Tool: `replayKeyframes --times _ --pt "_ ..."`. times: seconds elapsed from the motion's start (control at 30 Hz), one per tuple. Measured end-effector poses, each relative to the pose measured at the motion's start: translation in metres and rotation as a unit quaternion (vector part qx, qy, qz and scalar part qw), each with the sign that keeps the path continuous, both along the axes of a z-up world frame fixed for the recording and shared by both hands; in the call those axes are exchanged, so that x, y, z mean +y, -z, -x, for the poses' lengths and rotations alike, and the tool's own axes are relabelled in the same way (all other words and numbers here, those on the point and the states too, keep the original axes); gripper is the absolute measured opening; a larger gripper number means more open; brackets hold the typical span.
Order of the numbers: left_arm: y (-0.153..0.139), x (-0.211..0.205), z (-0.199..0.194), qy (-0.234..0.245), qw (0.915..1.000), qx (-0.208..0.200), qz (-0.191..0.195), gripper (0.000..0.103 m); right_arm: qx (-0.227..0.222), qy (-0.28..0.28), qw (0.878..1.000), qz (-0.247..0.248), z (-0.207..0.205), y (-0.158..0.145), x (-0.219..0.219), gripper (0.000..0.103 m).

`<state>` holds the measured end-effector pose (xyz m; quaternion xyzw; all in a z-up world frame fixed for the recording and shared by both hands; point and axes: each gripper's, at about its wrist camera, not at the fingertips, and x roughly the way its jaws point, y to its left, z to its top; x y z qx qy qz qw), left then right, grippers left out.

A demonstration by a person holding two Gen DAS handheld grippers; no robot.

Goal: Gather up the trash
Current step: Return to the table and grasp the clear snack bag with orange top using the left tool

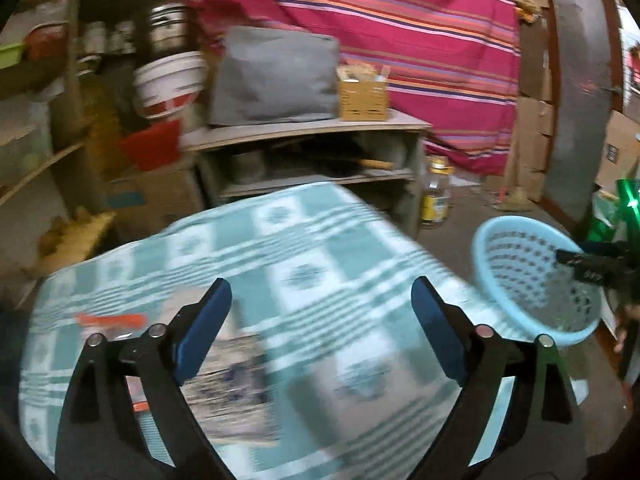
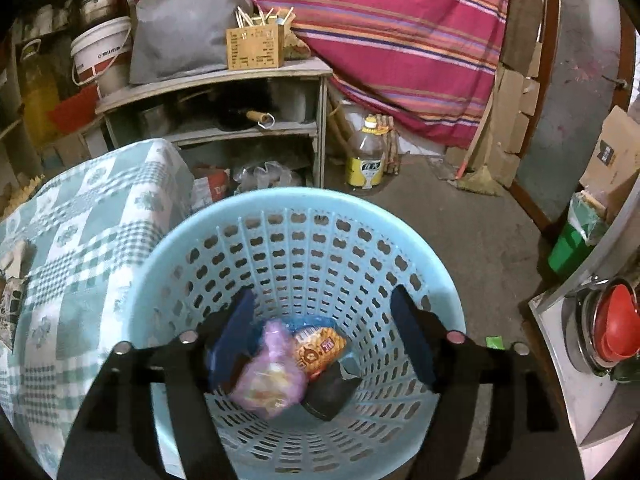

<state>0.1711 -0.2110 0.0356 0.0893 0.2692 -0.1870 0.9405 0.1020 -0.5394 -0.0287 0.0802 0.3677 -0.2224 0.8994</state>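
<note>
My left gripper (image 1: pixel 322 284) stands open above a table covered with a green-and-white checked cloth (image 1: pixel 304 240). Nothing is between its fingers. Beneath its left finger lie a printed paper wrapper (image 1: pixel 236 384) and an orange wrapper (image 1: pixel 110 320). To the right stands the light blue perforated basket (image 1: pixel 536 276), with my right gripper (image 1: pixel 588 264) over its rim. In the right wrist view my right gripper (image 2: pixel 324 296) is open over the basket (image 2: pixel 304 208). Below its fingers is a blurred pink bag (image 2: pixel 272 376), free of the pads. An orange snack packet (image 2: pixel 318 348) and a dark scrap (image 2: pixel 332 394) lie at the bottom.
A grey shelf unit (image 2: pixel 216 80) stands behind the table and basket, with an oil bottle (image 2: pixel 364 156) on the floor beside it. A striped red cloth (image 2: pixel 400 40) hangs behind. At the right are a green bin (image 2: pixel 568 248) and a counter with a red-lidded pot (image 2: pixel 612 328).
</note>
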Motion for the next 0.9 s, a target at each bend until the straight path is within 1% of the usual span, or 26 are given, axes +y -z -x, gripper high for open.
replayKeyframes --times 0.03,0.13,0.2,0.33,0.43,0.5,0.6,0.7,0.77,0.83,0.9 --pt "-0.001 0.014 -0.002 -0.01 0.9999 0.001 0.001 0.09 -0.007 0.001 1.0 0.003 0.0 -0.003 0.005 0.074" --pt "0.0 0.054 -0.008 -0.043 0.9991 -0.002 -0.001 0.091 -0.023 -0.001 1.0 0.009 -0.003 -0.012 0.022 0.08" --pt "0.002 0.08 -0.014 -0.067 0.9978 -0.003 -0.003 0.092 -0.036 -0.012 0.999 0.011 -0.007 -0.019 0.039 0.083" --pt "0.01 0.119 -0.025 -0.094 0.9951 0.019 0.023 0.093 -0.053 -0.032 0.998 0.015 -0.017 -0.027 0.076 0.084" --pt "0.02 0.146 -0.033 -0.116 0.9925 0.032 0.021 0.093 -0.068 -0.054 0.996 0.003 -0.026 -0.031 0.105 0.087" --pt "0.024 0.157 -0.035 -0.126 0.9911 0.037 0.023 0.093 -0.078 -0.068 0.995 -0.002 -0.032 -0.033 0.124 0.09" --pt "0.032 0.176 -0.043 -0.138 0.9884 0.052 0.034 0.093 -0.084 -0.088 0.993 0.003 -0.042 -0.034 0.154 0.091" --pt "0.042 0.191 -0.049 -0.15 0.9861 0.064 0.033 0.093 -0.079 -0.103 0.991 0.009 -0.052 -0.031 0.177 0.091" --pt "0.048 0.197 -0.053 -0.154 0.9846 0.073 0.04 0.092 -0.072 -0.116 0.991 0.007 -0.061 -0.027 0.194 0.091" --pt "0.056 0.203 -0.059 -0.153 0.9833 0.087 0.045 0.092 -0.066 -0.129 0.989 0.002 -0.066 -0.024 0.205 0.091" --pt "0.062 0.205 -0.063 -0.153 0.9829 0.093 0.045 0.092 -0.061 -0.14 0.988 0.003 -0.069 -0.021 0.216 0.091"
